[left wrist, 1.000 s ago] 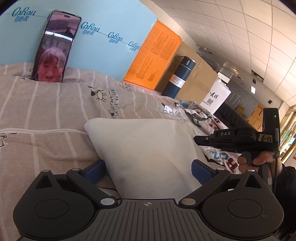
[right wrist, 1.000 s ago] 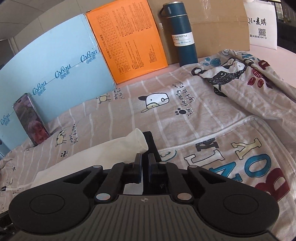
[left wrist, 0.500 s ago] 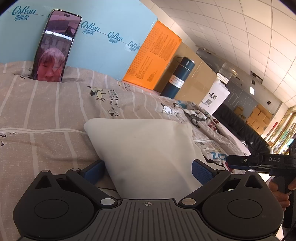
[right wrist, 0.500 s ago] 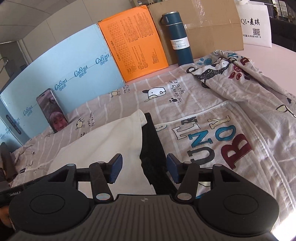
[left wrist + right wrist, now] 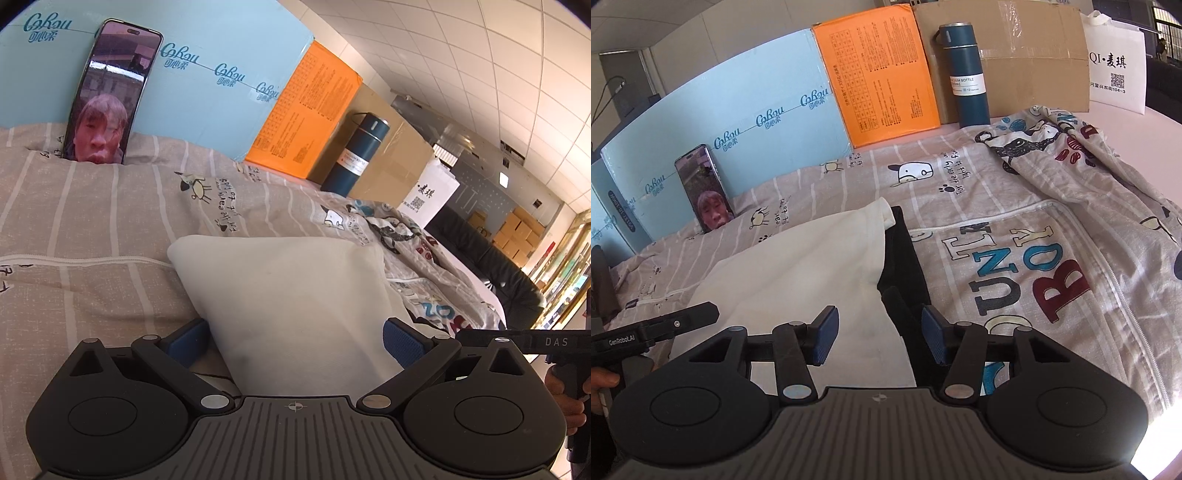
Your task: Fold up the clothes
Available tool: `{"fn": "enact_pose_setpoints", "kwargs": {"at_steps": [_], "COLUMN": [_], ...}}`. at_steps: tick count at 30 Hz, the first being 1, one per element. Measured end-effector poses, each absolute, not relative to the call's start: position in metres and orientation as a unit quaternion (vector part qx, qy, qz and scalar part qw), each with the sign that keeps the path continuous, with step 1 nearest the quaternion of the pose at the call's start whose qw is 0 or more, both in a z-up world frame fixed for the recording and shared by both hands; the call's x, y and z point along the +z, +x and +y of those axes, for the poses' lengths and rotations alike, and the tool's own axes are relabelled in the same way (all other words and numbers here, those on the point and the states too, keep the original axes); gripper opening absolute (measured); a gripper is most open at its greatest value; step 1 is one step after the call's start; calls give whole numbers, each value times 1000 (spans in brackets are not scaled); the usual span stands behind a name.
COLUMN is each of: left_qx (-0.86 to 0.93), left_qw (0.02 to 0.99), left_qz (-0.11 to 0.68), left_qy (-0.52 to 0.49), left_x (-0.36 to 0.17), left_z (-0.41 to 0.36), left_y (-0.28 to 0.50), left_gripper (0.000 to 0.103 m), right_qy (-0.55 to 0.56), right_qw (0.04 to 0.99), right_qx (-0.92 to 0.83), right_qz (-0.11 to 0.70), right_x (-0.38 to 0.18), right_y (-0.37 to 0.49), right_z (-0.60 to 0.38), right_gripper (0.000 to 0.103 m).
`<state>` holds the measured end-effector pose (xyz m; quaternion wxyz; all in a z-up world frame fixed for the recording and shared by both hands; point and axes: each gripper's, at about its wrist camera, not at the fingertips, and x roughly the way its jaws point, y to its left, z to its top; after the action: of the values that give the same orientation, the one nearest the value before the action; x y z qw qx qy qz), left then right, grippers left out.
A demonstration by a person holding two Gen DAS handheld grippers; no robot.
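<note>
Cream-white garment (image 5: 798, 280) lay partly folded on the printed bedsheet (image 5: 1015, 206) that covered the tabletop, near the front edge, with a black layer (image 5: 905, 266) showing along its right side; whether that was a second piece or part of the same one could not be told. Left gripper (image 5: 295, 339) had its jaws wide apart, the blue pads either side of the near end of the cloth without pinching it. Right gripper (image 5: 879, 336) was likewise open, its pads straddling the seam where cream met black. Cloth of this kind was judged light, limp and quick to slump, so it would drape from any single pinch and slide easily over the sheet. Best hold seemed the hemmed corners or a doubled edge, one in each gripper, so the panel stayed taut while turned over. Pinching the sheet along with the garment was the likely slip. Along the far edge stood a propped phone (image 5: 703, 188), a blue board (image 5: 738, 110), an orange box (image 5: 882, 70) and a dark teal bottle (image 5: 966, 74), well apart from the work.
</note>
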<state>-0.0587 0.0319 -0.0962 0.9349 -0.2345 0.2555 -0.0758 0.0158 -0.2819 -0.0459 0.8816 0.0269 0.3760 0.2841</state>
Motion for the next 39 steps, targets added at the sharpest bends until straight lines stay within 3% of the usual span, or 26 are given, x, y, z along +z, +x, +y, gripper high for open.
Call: {"fn": "enact_pose_setpoints", "kwargs": {"at_steps": [1, 4, 7, 15, 17, 18, 19, 21, 24, 30, 33, 39], "left_qx": [-76, -75, -75, -74, -74, -74, -74, -74, -74, -74, -75, -74], "left_qw": [935, 935, 935, 936, 936, 936, 935, 935, 936, 936, 935, 927], "left_qz": [256, 256, 255, 256, 256, 256, 256, 256, 256, 256, 256, 244], "left_qy": [-234, -234, -234, -230, -231, -232, -232, -232, -231, -231, -232, -275], "left_x": [-96, -96, -96, -96, -96, -96, -96, -96, -96, -96, -96, -95], "left_z": [32, 32, 31, 30, 31, 31, 31, 31, 31, 31, 32, 47], "left_y": [-59, -59, -59, -58, -59, -59, -59, -59, -59, -58, -58, -57], "left_gripper": [102, 102, 102, 102, 102, 102, 102, 102, 102, 102, 102, 102], "right_qy": [17, 15, 26, 37, 72, 92, 110, 143, 188, 282, 300, 306], "right_qw": [880, 885, 893, 902, 906, 906, 904, 897, 878, 822, 817, 820], "right_qx": [281, 267, 262, 242, 228, 218, 213, 207, 209, 225, 230, 257], "right_qz": [381, 381, 365, 355, 350, 350, 353, 363, 387, 440, 435, 410], "right_x": [-49, -57, -57, -61, -59, -58, -57, -56, -60, -78, -84, -89], "right_y": [16, 14, 4, -14, -17, -17, -18, -20, -23, -15, -7, 9], "right_z": [-278, -279, -287, -300, -311, -317, -323, -334, -345, -348, -342, -321], "right_gripper": [33, 11, 7, 7, 23, 42, 53, 54, 72, 80, 85, 86]}}
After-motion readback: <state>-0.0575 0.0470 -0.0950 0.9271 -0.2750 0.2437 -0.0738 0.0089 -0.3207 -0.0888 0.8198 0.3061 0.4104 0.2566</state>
